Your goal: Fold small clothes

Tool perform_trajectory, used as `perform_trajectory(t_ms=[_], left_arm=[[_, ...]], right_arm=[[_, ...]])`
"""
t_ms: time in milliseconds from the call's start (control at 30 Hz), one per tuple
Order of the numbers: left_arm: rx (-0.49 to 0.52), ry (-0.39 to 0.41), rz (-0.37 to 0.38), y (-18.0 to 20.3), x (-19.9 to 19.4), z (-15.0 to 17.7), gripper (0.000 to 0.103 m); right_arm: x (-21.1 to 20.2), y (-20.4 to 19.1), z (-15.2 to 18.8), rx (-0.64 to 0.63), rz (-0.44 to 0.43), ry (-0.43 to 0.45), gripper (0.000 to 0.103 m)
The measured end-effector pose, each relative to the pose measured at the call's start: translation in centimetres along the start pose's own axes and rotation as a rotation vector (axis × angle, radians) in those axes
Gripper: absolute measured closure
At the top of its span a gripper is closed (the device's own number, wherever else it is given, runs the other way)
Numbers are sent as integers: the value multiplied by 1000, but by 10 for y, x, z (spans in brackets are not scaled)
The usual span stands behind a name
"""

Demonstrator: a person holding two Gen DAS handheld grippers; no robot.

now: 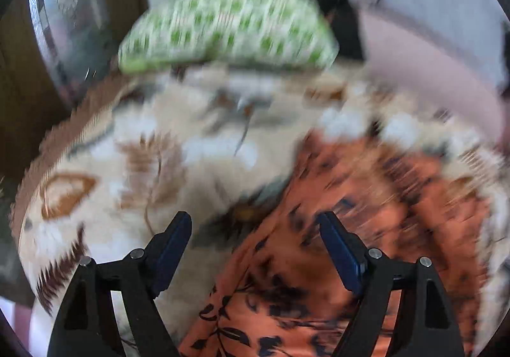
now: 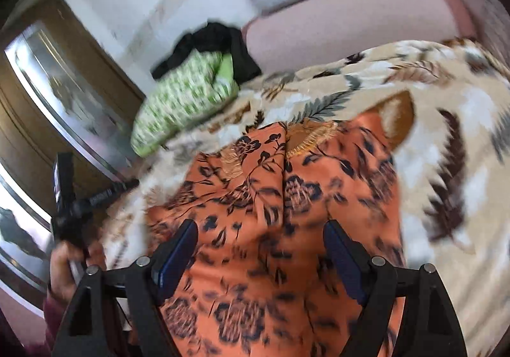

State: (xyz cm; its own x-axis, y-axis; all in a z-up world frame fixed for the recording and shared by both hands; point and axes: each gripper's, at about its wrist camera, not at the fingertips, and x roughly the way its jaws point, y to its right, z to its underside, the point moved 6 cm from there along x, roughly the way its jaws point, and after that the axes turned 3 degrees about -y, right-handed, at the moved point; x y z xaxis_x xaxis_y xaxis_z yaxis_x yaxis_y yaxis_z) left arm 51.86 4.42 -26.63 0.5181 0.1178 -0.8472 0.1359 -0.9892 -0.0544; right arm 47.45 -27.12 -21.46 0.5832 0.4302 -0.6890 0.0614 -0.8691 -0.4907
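1. Orange floral garment (image 2: 280, 229) lies spread on the leaf-patterned blanket (image 2: 446, 140), filling the lower centre of the right wrist view and the lower right of the left wrist view (image 1: 366, 229).
2. Right gripper (image 2: 259, 250) hangs over the middle of the cloth with its jaws wide apart and nothing pinched between the blue pads.
3. Left gripper (image 1: 255, 245) is also spread open and empty; its left finger is over bare blanket (image 1: 105, 229), its right finger over the garment's left edge.
4. A hand (image 2: 68, 264) with the other tool shows at the lower left of the right wrist view, off the cloth's left side.
5. Both views are smeared, so the exact line of the hem is probably, not certainly, where the orange meets the cream.
6. To fold well: bring each gripper down to an edge or corner, not the middle; pinch a single layer without catching the blanket; take matching points on both sides so the fold falls square.
7. Green patterned pillow (image 1: 223, 29) and dark clothing (image 2: 210, 38) sit in the upper part of both views, well apart from the work.
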Motion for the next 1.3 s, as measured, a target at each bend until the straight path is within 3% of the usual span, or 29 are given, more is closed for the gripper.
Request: perform_trajectory(t_ms=[100, 133, 233, 333, 433, 467, 533, 567, 667, 800, 867, 967, 1067, 1167, 1300], left_arm=[[-9, -107, 26, 5, 44, 32, 19], [-50, -101, 58, 1, 41, 30, 19], [-42, -80, 91, -3, 33, 20, 19], [-68, -123, 130, -9, 44, 24, 19], [-68, -129, 157, -13, 43, 20, 18], [-57, -126, 157, -13, 43, 21, 18], [-52, -128, 161, -13, 45, 21, 18], [-55, -130, 163, -13, 47, 20, 18], [-64, -131, 160, -13, 49, 19, 18], [-84, -114, 171, -16, 45, 17, 18], [-90, -87, 167, -19, 39, 15, 18], [-97, -72, 151, -22, 36, 15, 18], [-91, -87, 154, -20, 37, 17, 18], [-75, -96, 146, -17, 39, 19, 18], [-69, -85, 137, -16, 37, 20, 18]], right_arm=[[48, -7, -32, -1, 32, -61, 20], [61, -8, -40, 7, 31, -74, 20], [106, -5, -65, 53, 44, -100, 20], [147, 1, -82, 102, 52, -126, 20], [186, 10, -92, 137, 123, -153, 21], [194, 12, -94, 143, 144, -158, 26], [202, 6, -100, 99, 182, -165, 85], [201, 0, -104, 64, 202, -163, 86], [175, -26, -121, 11, 120, -80, 92], [104, -60, -149, -17, -46, 90, 94], [65, -68, -158, -23, -82, 175, 94], [-22, -60, -158, -52, -146, 405, 94], [-87, -17, -129, -49, -109, 575, 93], [-116, 44, -81, 24, -85, 586, 93], [-118, 134, 1, 302, 7, 452, 89]])
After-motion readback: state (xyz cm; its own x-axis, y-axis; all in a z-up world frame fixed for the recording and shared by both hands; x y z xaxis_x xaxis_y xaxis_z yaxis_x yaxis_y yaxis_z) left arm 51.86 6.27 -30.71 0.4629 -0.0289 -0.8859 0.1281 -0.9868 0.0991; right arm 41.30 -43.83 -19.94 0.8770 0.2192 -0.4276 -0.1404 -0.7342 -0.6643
